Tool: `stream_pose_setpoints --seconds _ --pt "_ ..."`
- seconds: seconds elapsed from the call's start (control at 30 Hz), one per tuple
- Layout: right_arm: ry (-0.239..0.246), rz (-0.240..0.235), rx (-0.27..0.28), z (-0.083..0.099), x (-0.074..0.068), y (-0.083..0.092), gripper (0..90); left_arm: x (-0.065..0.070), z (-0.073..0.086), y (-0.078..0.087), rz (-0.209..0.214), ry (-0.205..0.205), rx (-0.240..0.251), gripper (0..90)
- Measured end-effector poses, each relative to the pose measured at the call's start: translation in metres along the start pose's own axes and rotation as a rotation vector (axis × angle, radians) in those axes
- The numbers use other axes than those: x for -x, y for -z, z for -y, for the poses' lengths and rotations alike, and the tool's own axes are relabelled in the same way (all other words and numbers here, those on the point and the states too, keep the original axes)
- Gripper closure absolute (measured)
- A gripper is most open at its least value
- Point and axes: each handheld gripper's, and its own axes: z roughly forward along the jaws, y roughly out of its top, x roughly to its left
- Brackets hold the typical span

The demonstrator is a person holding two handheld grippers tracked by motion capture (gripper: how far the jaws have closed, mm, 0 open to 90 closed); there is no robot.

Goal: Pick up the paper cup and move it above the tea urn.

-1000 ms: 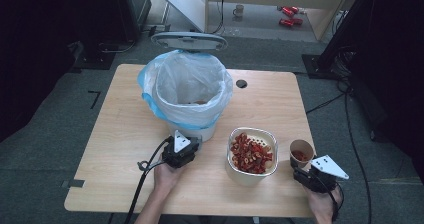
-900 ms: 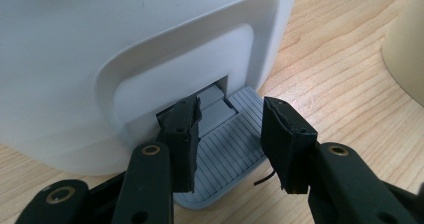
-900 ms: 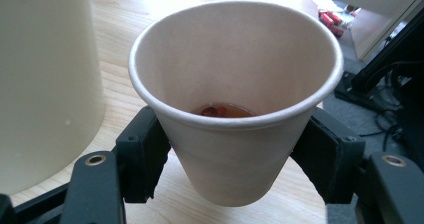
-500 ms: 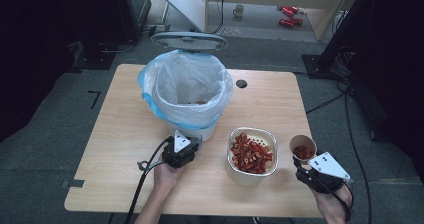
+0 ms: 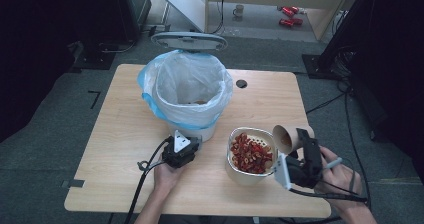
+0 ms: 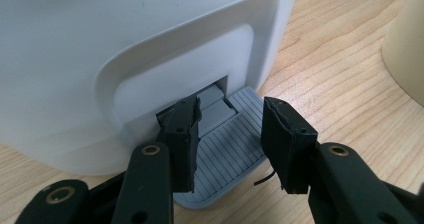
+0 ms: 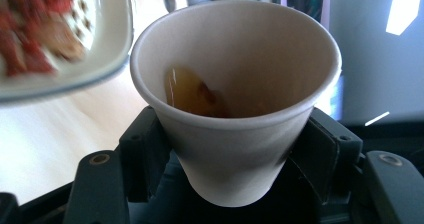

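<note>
Bin (image 5: 187, 96) lined with a pale plastic bag stood left of centre on the wooden table (image 5: 120, 149), its lid raised behind it. At the foot of the bin, the left gripper (image 5: 186, 145) rested on the tabletop in the person's left hand; in the left gripper view its jaws were drawn in as far as they went, a gap left between them, both tips pressing on the ribbed grey pedal (image 6: 225, 154) at the bin's white base. Just right of the bin sat a cream bowl (image 5: 250, 156) heaped with red dried slices. Further right, the right gripper (image 5: 300, 144) was lifted off the table beside the bowl, clamped on a paper cup (image 5: 286, 135) tipped toward the bowl. Its jaws had just been closing, and the right gripper view showed both pads squeezing the cup (image 7: 235, 114), with a little amber liquid and a reddish bit inside
</note>
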Motion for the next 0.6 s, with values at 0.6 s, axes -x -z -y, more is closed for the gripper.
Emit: stream_pose_setpoints --seconds 0.6 --pt "0.488 0.154 -0.067 -0.019 -0.023 -0.001 37.3 0.0 0.0 0.0 0.0 0.001 0.001 59.4"
